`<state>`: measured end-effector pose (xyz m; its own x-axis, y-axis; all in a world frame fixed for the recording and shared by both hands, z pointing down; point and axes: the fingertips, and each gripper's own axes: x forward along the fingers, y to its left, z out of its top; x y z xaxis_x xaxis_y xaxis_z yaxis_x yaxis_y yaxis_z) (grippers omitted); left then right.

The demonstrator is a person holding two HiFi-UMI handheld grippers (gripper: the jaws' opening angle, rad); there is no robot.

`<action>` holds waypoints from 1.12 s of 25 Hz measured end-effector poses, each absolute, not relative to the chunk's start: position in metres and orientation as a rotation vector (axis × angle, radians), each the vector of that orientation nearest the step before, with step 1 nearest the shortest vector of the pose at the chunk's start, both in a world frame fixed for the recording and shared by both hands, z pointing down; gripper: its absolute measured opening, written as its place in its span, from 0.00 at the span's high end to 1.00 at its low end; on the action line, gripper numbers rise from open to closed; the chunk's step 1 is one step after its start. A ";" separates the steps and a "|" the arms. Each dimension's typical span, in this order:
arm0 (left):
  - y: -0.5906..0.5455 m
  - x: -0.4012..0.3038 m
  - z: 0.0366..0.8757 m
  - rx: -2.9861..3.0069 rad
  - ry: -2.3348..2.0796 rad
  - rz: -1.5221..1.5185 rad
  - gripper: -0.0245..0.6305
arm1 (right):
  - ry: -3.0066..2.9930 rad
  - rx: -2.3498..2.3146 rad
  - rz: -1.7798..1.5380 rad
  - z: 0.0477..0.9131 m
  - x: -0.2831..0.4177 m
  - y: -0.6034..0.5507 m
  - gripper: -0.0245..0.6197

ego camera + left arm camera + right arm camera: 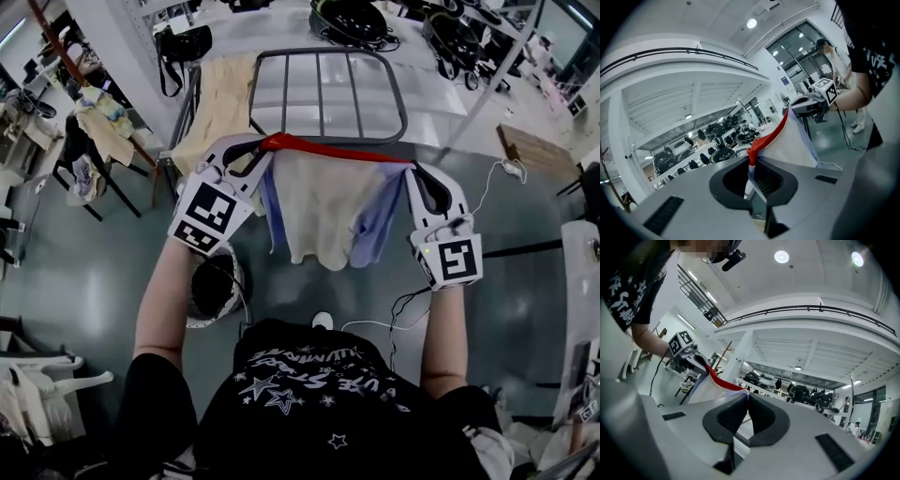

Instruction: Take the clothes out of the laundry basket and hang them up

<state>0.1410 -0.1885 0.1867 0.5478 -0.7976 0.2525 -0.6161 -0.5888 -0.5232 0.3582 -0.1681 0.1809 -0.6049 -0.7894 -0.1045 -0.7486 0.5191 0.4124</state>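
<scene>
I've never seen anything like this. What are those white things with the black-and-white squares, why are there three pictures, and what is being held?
There is no robot here. A person holds a white hand-held tool in each hand, the left gripper and the right gripper. The patterned cubes are part of them. The top-down picture comes from a camera on the person's head. The other two come from cameras riding on each gripper, looking along its jaws. Both pairs of jaws are shut on one cream garment with a red top edge and pale blue sides, stretched between them. Ahead stands a grey metal drying rack with a pale yellow cloth draped over it.
</scene>
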 end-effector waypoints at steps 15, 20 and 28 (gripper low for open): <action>-0.313 0.152 0.159 -2.359 1.238 -0.639 0.91 | -2.703 1.350 -0.648 0.151 0.380 -0.308 0.93; -0.362 0.145 0.147 -2.364 1.207 -0.582 0.91 | -2.708 1.382 -0.639 0.139 0.376 -0.359 0.93; -0.479 0.113 0.110 -2.352 1.172 -0.512 0.91 | -2.653 1.432 -0.659 0.097 0.345 -0.474 0.93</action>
<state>0.1129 -0.4795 0.1095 0.5677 -0.8141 0.1220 -0.6426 -0.5309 -0.5524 0.3450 -0.4738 0.0966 -0.5682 -0.8091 -0.1502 -0.7852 0.4785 0.3930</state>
